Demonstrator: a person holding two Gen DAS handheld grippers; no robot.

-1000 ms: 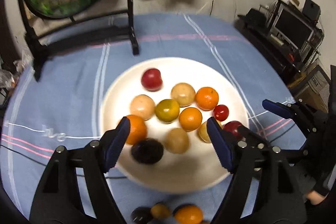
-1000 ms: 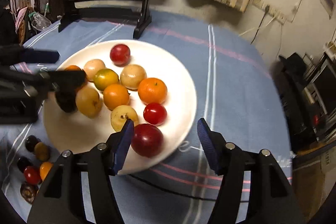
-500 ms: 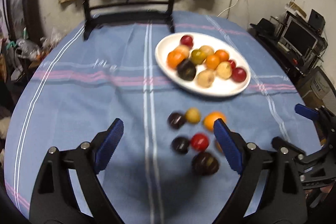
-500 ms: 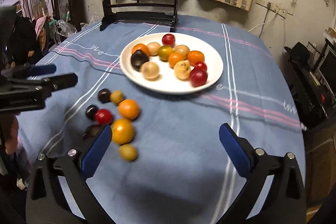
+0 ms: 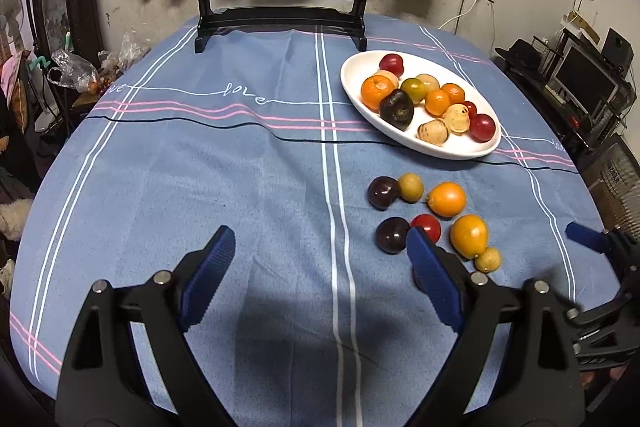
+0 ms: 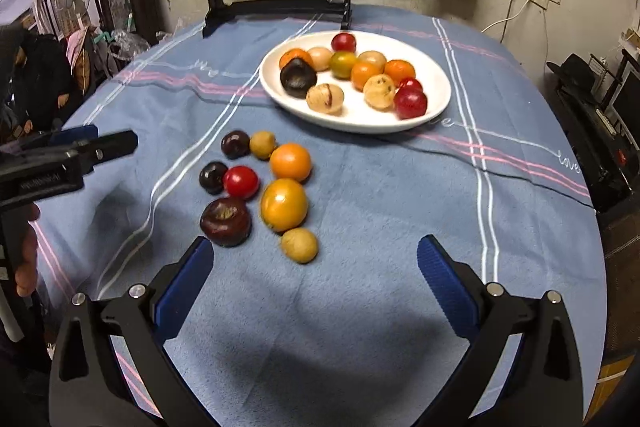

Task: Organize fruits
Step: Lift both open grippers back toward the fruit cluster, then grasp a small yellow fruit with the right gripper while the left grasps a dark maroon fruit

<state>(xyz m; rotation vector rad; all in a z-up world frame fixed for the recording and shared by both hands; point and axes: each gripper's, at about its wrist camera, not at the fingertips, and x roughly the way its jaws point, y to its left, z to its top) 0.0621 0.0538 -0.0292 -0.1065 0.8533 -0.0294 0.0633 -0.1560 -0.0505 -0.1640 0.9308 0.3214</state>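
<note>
both tongs hang released and empty over the near edge of the table (image 5: 240,163), left tongs (image 5: 320,283) and right tongs (image 6: 316,281) each with jaws that have just been opening wide, nothing between them. the sorting looks midway: a white plate (image 6: 360,123) toward the far right of the table holds about a dozen fruits, among them a dark plum-like fruit (image 6: 298,78), oranges and a red fruit (image 6: 410,102) at its near rim. eight loose fruits (image 6: 256,187) lie clustered on the blue cloth between the plate and the near edge, touching or just beside one another. the next move, by the look of it, calls for lowering one pair of tongs over a single fruit, perhaps the small yellow fruit (image 6: 299,245) nearest the right tongs, without nudging its neighbours.
</note>
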